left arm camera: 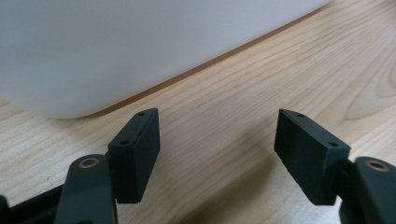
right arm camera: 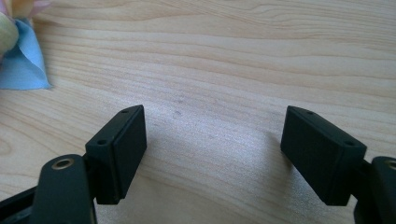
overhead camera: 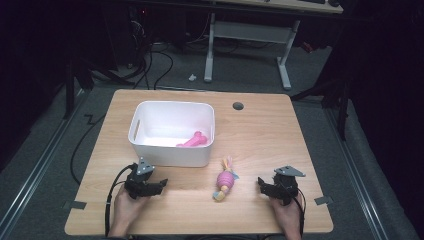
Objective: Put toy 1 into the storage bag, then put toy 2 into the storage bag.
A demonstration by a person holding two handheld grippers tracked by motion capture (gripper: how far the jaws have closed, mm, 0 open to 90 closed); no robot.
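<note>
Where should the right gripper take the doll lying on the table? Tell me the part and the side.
Grip the doll across its round pink middle, coming from above with the right gripper. It lies flat, lengthwise toward the tub, so its sides are free.

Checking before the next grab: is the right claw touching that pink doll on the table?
Apart. The high view shows bare table between the right claw and the pink doll; its jaws stand open on nothing.
</note>
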